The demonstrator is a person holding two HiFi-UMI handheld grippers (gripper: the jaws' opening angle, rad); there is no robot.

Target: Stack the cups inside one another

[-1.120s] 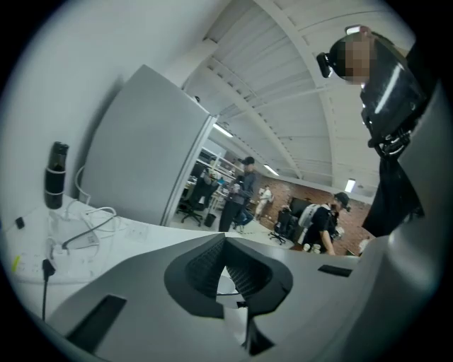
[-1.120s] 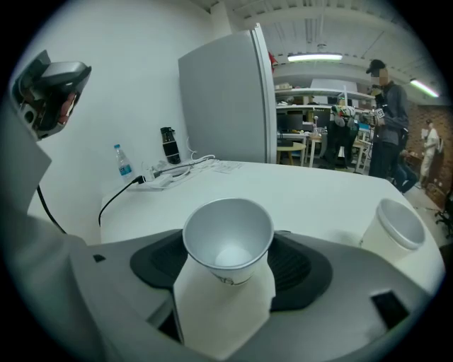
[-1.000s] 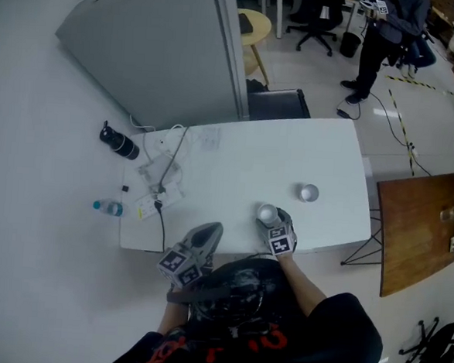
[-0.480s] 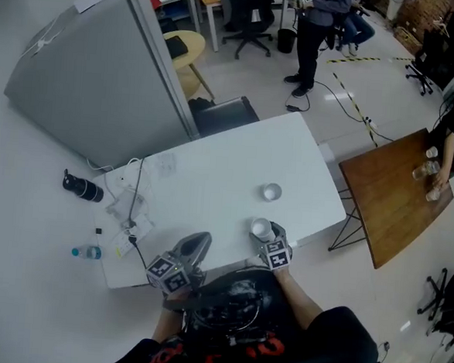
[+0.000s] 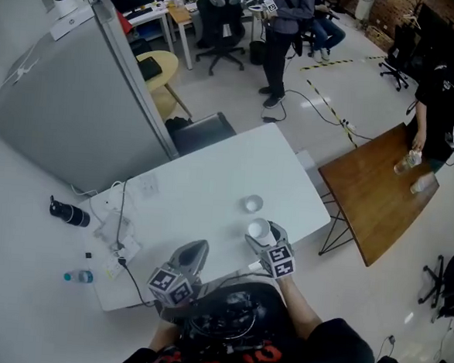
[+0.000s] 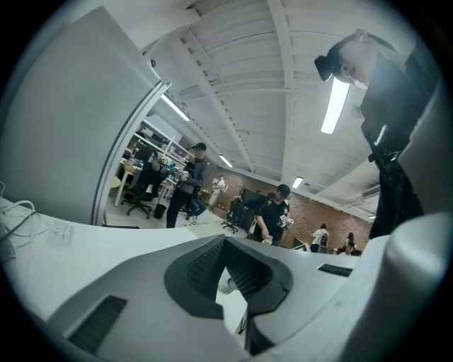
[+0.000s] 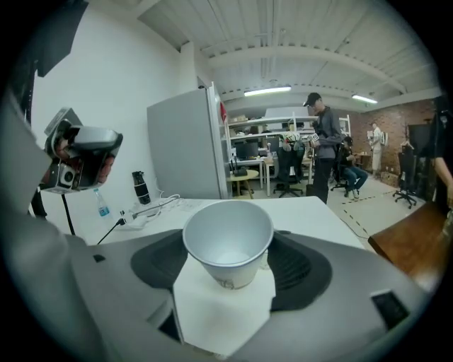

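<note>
Room: open office with a grey partition panel (image 5: 68,119) on the left, a brown wooden table (image 5: 366,186) on the right, and people and black office chairs (image 5: 220,33) at the back. The white rectangular bench (image 5: 212,176) has a cable tangle (image 5: 118,235) at its left end.

Right tool (image 5: 260,237) grips a white paper cup (image 5: 258,231), upright and mouth up, near the bench's front edge. A second white paper cup (image 5: 250,204) stands on the bench just beyond it. Left tool (image 5: 194,251) has its jaws together with nothing in them.

Compared with a second ago, the gripped cup is closer to the standing one, the grip is unchanged, and more of the brown table is in view.
</note>
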